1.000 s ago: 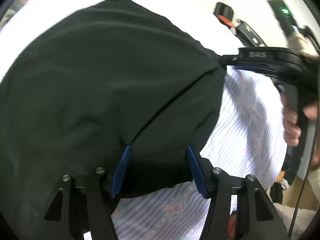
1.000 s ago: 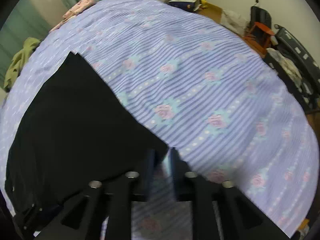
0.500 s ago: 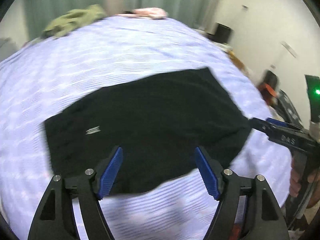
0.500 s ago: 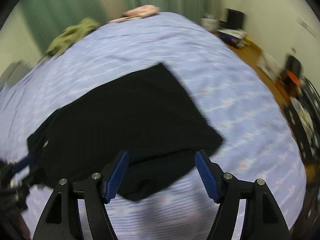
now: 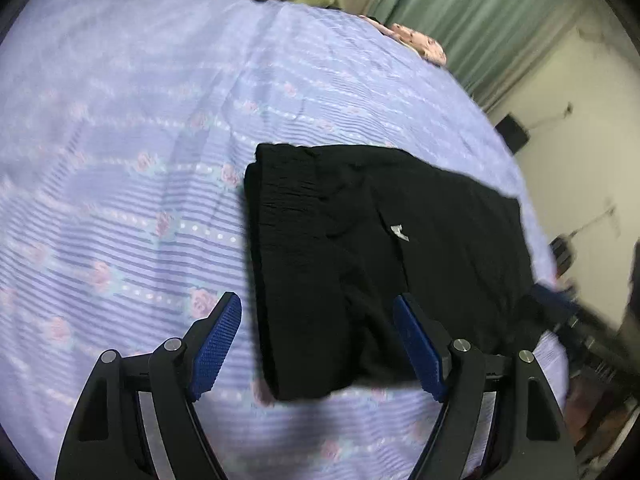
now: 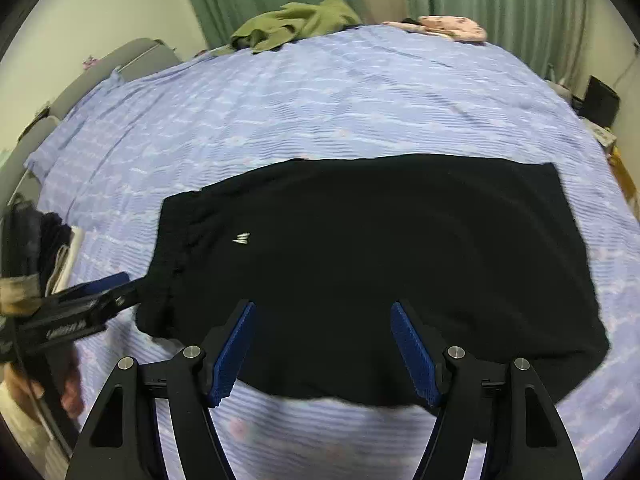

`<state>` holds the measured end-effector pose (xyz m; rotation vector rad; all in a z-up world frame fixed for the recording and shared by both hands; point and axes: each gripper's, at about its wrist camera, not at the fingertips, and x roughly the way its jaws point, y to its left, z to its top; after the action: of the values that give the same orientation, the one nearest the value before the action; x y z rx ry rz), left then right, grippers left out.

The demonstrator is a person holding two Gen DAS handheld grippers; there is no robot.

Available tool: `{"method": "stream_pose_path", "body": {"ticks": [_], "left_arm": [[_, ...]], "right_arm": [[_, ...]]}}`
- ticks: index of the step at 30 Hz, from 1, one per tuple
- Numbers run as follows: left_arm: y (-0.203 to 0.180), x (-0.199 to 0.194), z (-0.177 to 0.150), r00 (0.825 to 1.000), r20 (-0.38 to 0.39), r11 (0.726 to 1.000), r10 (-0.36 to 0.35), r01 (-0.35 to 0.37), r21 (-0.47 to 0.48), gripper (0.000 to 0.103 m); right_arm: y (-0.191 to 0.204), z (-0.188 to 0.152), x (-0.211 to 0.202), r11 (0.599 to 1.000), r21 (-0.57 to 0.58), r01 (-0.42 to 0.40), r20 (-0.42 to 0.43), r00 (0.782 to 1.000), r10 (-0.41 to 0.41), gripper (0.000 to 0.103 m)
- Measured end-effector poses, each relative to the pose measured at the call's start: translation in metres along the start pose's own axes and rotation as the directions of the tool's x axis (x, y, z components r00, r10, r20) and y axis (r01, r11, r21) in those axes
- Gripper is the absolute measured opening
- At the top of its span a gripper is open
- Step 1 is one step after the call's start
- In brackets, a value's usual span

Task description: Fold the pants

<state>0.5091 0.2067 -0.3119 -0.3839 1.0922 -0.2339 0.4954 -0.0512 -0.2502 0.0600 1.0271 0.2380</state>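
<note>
— Both tongs stand wide apart with nothing between the pads: the left gripper (image 5: 318,346) hangs over the near edge of the black pants (image 5: 384,256), and the right gripper (image 6: 324,352) hangs over their near edge in its own view.

— Where do the pants lie?

— Flat on the striped, flowered bedsheet (image 6: 320,92), filling the middle of the right wrist frame. The gathered waistband (image 5: 280,196) sits at centre left of the left wrist view, with a small white logo (image 6: 241,237) just beside it.

— Which step is this, do you think?

— They look already doubled, leg over leg, so I judge one fold done and the next not yet begun.

— And the next move?

— Probably each gripper comes down onto one end of the cloth, pinches both layers, and carries that end across to the other. A loose pinch could let the lower layer slip.
</note>
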Motion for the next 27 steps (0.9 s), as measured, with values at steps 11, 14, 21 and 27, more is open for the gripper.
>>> {"method": "stream_pose_path", "body": {"ticks": [11, 14, 21, 27], "left_arm": [[0.048, 0.05, 0.007, 0.976, -0.061, 0.961, -0.21, 0.194, -0.198, 0.076], [0.042, 0.053, 0.008, 0.964, -0.079, 0.954, -0.253, 0.235, -0.189, 0.076], [0.042, 0.056, 0.007, 0.846, -0.051, 0.809, -0.531, 0.489, -0.326, 0.074], [0.04, 0.048, -0.005, 0.643, 0.15, 0.554, -0.751, 0.738, -0.385, 0.071]], "right_arm": [[0.01, -0.005, 0.031, 1.0, 0.016, -0.027, -0.05, 0.998, 0.028, 0.07], [0.013, -0.005, 0.034, 0.999, 0.004, -0.046, -0.053, 0.998, 0.046, 0.07], [0.018, -0.002, 0.036, 0.996, 0.023, -0.087, -0.05, 0.995, 0.088, 0.07], [0.029, 0.0, 0.029, 0.996, -0.026, -0.085, -0.028, 0.996, 0.085, 0.07]]}}
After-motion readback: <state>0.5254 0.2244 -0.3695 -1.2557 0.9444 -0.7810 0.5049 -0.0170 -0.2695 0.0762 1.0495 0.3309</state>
